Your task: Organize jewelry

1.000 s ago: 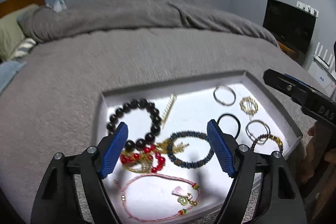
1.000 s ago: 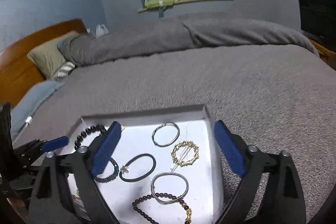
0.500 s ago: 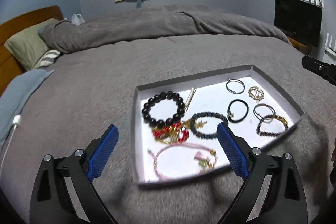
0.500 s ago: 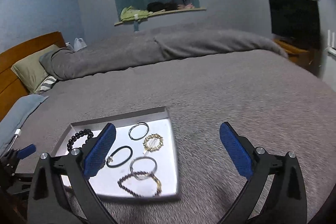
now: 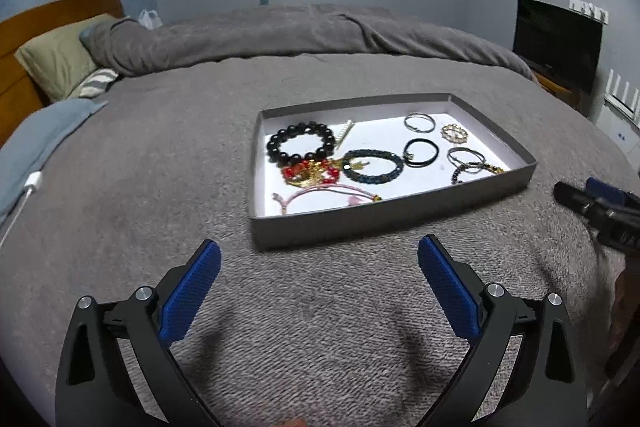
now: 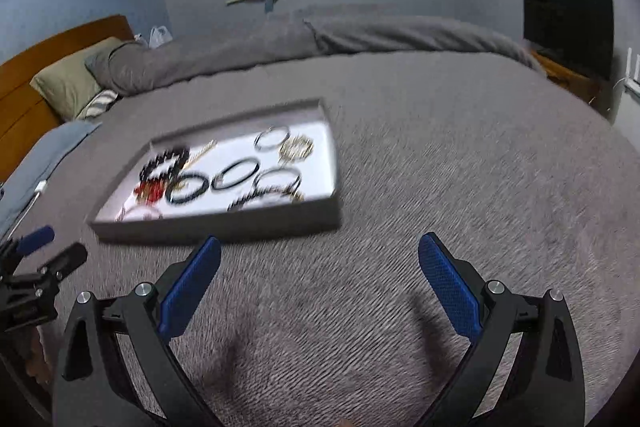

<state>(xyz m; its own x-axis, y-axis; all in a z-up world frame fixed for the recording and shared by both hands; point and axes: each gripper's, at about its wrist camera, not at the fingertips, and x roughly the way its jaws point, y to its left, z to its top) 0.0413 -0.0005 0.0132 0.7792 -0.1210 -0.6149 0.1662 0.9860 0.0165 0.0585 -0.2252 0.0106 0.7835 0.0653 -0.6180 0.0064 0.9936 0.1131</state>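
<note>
A shallow grey tray (image 5: 352,225) with a white floor lies on the grey bed cover; it also shows in the right wrist view (image 6: 224,225). In it lie a black bead bracelet (image 5: 301,146), a red and gold bracelet (image 5: 310,174), a dark blue braided bracelet (image 5: 373,166), a pink cord bracelet (image 5: 320,191), a black hair tie (image 5: 421,153), a silver ring bangle (image 5: 419,123) and a gold ring (image 5: 454,133). My left gripper (image 5: 319,291) is open and empty, short of the tray's near wall. My right gripper (image 6: 320,291) is open and empty, near the tray's right corner.
The bed cover (image 5: 160,187) spreads all around the tray. Pillows (image 5: 60,59) and a wooden headboard (image 5: 24,39) are at the left, with a white cable (image 5: 28,187). A dark screen (image 5: 558,39) stands at the right. The other gripper shows at the right edge (image 5: 600,215).
Both grippers have pulled back from above the tray to the bed cover in front of it. The jewelry has not moved. Both stayed open and empty.
</note>
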